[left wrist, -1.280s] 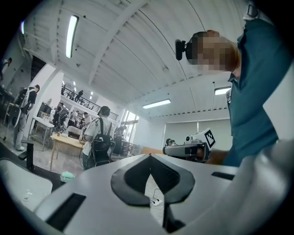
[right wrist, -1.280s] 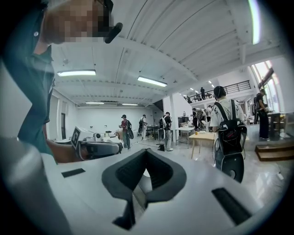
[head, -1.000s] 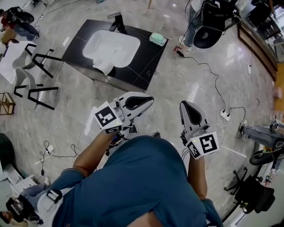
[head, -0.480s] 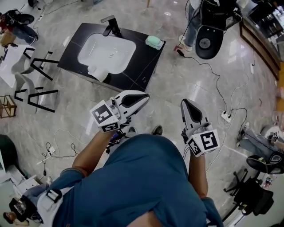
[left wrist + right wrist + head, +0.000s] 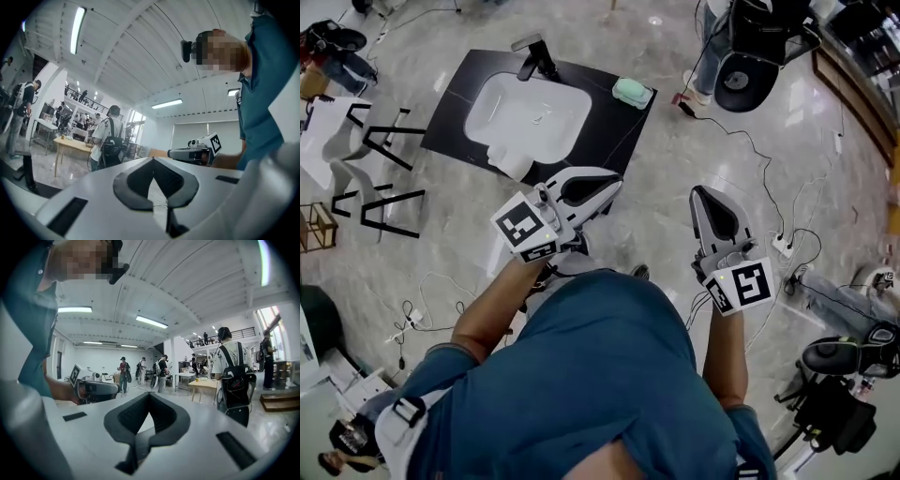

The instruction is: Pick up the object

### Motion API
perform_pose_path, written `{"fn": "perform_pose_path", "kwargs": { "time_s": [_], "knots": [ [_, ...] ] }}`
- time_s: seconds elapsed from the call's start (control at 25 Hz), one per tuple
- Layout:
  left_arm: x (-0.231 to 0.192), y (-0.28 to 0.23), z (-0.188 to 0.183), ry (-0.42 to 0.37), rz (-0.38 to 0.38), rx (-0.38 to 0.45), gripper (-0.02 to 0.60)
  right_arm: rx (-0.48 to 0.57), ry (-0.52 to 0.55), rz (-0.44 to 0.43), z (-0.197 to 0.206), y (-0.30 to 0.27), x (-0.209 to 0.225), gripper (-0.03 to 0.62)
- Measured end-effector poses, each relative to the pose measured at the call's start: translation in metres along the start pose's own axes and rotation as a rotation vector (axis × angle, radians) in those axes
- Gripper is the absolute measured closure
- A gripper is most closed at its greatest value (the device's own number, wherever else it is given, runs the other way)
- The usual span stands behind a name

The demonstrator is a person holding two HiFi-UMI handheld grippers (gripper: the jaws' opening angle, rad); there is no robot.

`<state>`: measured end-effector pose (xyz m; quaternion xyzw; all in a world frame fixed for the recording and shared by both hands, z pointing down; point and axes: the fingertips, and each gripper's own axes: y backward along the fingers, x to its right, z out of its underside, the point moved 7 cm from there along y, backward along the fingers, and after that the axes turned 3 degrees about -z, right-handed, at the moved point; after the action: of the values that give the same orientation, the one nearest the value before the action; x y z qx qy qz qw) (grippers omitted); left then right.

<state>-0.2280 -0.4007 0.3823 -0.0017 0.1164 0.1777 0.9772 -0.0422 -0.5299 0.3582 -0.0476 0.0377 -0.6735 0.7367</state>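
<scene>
**Item 1. Left tongs** [image 5: 616,185]: clenched, with nothing between the jaws. They are held level in the person's left hand, marker cube [image 5: 526,228] toward the body. In the head view the tips show at the near corner of the counter [image 5: 609,141].

**Item 2. Right tongs** [image 5: 698,194]: clenched, empty. They are held over the floor [image 5: 675,159], off to the right of the counter and well apart from the left pair.

**Item 3. Green object** [image 5: 632,91]: small, pale green, rounded. It lies on the far right corner of the counter, beside the basin [image 5: 530,117] but not touching it, and well apart from both tongs.

**Item 4. Counter:** black top with a white basin sunk in it and a dark faucet [image 5: 534,54] at the far edge.

**Item 5. Surroundings:** polished grey stone floor; a cable running to a white power strip [image 5: 781,246] at the right; the person's blue shirt [image 5: 591,375] filling the lower part of the head view. The gripper views show a bright hall with other people standing well off.
</scene>
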Motion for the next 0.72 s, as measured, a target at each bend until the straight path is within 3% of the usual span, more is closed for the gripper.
{"fn": "perform_pose_path", "kwargs": {
  "time_s": [0.16, 0.28, 0.56, 0.72],
  "knots": [
    [-0.035, 0.031, -0.014, -0.040, -0.062, 0.014, 0.578, 0.001, -0.005, -0.058, -0.002, -0.040, -0.022, 0.580],
    [-0.061, 0.047, -0.016, -0.029, -0.112, 0.024, 0.578, 0.013, -0.006, -0.065, -0.009, -0.067, -0.026, 0.580],
    [-0.108, 0.065, -0.018, -0.004, -0.121, 0.043, 0.578, 0.008, 0.028, -0.076, -0.021, -0.126, -0.033, 0.580],
    [-0.125, 0.065, -0.015, -0.002, -0.163, 0.038, 0.578, 0.022, 0.033, -0.123, -0.023, -0.146, -0.030, 0.580]
  ]
}}
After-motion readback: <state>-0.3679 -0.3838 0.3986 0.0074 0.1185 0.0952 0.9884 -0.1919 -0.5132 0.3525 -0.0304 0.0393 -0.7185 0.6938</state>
